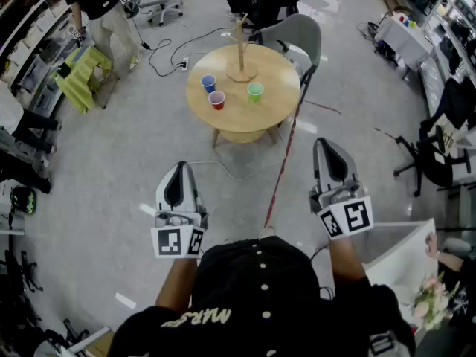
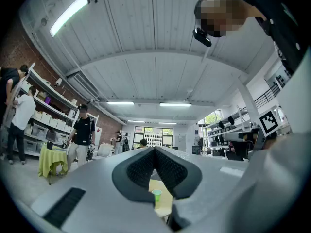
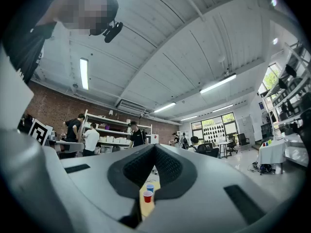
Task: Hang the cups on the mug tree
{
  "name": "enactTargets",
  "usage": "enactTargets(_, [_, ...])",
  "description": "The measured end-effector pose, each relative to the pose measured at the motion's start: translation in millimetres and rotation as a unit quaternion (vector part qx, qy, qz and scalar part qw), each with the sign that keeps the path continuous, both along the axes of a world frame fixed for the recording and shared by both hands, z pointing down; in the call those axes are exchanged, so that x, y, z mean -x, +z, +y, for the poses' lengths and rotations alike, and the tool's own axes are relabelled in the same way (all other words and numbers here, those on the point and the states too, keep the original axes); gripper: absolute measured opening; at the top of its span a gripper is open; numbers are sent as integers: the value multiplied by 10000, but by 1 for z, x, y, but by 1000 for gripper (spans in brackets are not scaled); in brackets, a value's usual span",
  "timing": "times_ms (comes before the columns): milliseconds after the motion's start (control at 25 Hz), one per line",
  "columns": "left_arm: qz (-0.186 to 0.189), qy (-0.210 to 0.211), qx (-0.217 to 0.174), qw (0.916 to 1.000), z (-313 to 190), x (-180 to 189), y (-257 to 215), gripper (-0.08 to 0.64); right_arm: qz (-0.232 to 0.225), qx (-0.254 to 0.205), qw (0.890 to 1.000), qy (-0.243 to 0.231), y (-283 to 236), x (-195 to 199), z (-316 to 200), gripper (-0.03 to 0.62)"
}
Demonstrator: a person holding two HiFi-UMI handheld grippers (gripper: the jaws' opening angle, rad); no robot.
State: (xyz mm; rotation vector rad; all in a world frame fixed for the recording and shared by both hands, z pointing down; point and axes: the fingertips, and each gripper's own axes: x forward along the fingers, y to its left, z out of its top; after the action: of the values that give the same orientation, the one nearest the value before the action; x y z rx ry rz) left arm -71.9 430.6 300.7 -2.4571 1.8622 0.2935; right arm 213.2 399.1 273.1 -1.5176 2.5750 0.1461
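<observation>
Grey workshop floor fills the head view, and a round wooden table (image 1: 223,125) stands at twelve o'clock from the person, well apart from both tools. On it the wooden mug tree (image 1: 240,50) rises at the table's twelve o'clock edge, with none of its pegs carrying a cup that I can make out. The blue cup (image 1: 208,84) sits at about ten o'clock of the tabletop's middle, the red cup (image 1: 216,100) just beside it at eight o'clock, and the green cup (image 1: 255,91) near the middle, a little toward three o'clock. All three stand upright.

The left gripper (image 1: 181,168) and the right gripper (image 1: 329,146) are held out level in front of the body, both aimed toward the table. Each gripper view shows its pads pressed together at the tip with nothing between them; the cups appear only far beyond the jaws.

By my reading, the task has not begun: this is the approach. The next move calls for walking up to the table, spreading one set of jaws, and bringing them round a cup's rim or wall.
</observation>
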Motion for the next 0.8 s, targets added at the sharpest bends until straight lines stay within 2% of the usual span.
enactTargets(320, [67,12,74,9999,-3,-5,7,-4,-65,87,9999,2,6,-4,3,-11])
enactTargets(560, [29,0,80,10000,3,-5,6,-5,-528,38,9983,-246,4,-1,16,-8])
enactTargets(800, [12,-4,75,10000,6,-12,8,-3,-378,75,9989,-258,13,-3,17,0])
